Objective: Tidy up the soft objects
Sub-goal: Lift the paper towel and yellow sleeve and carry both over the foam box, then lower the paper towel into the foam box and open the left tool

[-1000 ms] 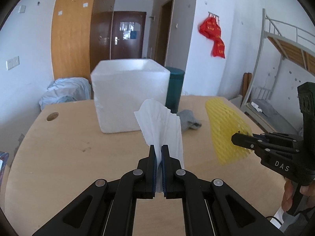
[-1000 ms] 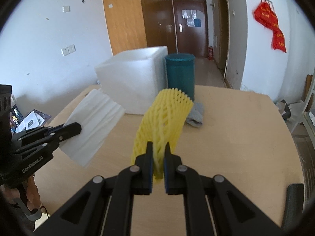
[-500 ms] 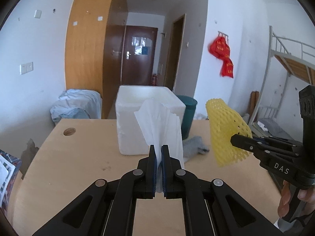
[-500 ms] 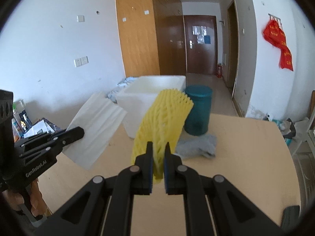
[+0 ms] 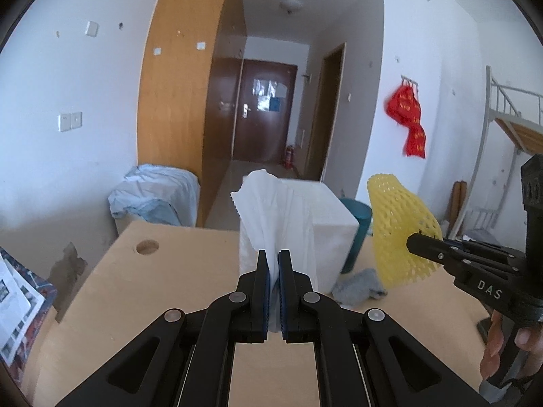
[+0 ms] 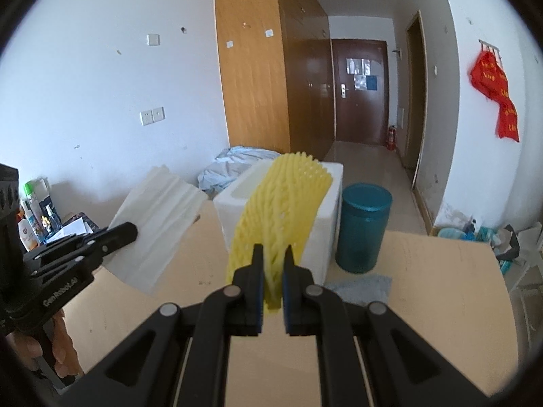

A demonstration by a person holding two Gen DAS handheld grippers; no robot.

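The left tool (image 5: 275, 264) is closed tightly on the lower edge of a white pleated paper tissue (image 5: 281, 217), which stands up like a fan above its black fingers. The right tool (image 6: 271, 264) is nearly closed and pinches the bottom of a yellow foam net sleeve (image 6: 281, 210), the kind that protects fruit, and the sleeve also rises upward from the jaws. Both soft things are in the air, above the near part of the light wooden desk (image 5: 169, 271), and each tool is visible at the side of the other view. Just beyond them stands an open white foam box (image 6: 331, 203), and a dark teal round canister (image 6: 363, 230) is directly beside it. A small grey cloth (image 5: 359, 286) lies flat on the desk, in front of the canister and near the box. I judge that the carrying step is in hand: two soft things are picked up and travel toward the box, while the cloth waits for its turn. The next move probably calls for bringing each tool over the open top of the box, lowering it and opening the jaws only when the thing hangs inside the walls, because such light pieces can easily fall outside.
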